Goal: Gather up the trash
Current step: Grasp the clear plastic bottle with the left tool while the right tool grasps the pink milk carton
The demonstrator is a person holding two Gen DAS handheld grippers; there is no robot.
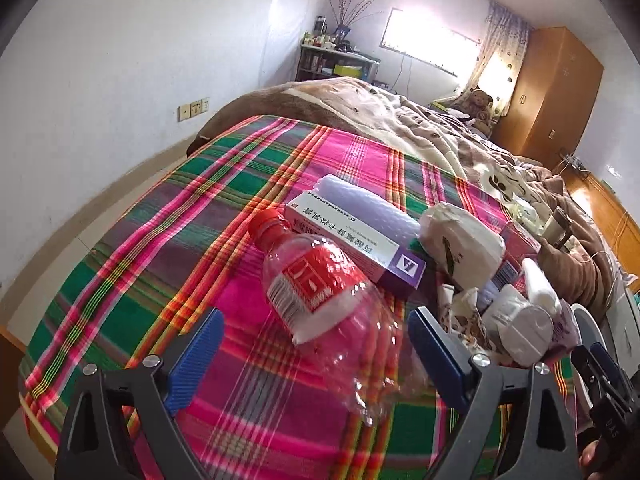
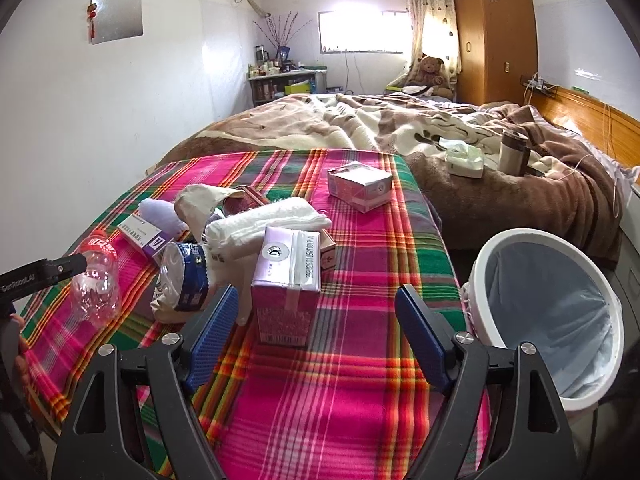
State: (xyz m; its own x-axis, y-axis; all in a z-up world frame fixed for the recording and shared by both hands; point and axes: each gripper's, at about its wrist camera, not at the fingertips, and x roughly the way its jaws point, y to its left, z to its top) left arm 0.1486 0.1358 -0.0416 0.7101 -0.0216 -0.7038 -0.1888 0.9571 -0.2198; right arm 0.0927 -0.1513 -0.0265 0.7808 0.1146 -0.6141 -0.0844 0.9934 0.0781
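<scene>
An empty clear plastic bottle [image 1: 320,296] with a red cap and label lies on the plaid cloth [image 1: 140,240], its base between the blue pads of my open left gripper [image 1: 316,344]. It also shows in the right wrist view [image 2: 96,280]. My open right gripper [image 2: 316,320] frames a pink-purple carton [image 2: 286,284] standing upright just ahead of its pads. Around it lie a purple-and-white medicine box [image 2: 144,236], a blue-labelled can [image 2: 186,276], a rolled white towel [image 2: 268,222] and a pink box [image 2: 360,186]. A white bin [image 2: 548,312] with a liner stands to the right.
Behind the plaid cloth a rumpled brown blanket [image 2: 400,128] covers the bed, with a tissue pack [image 2: 466,158] and a thermos [image 2: 512,152] on it. A wooden wardrobe [image 2: 492,32] and headboard stand at the right. A white wall runs along the left.
</scene>
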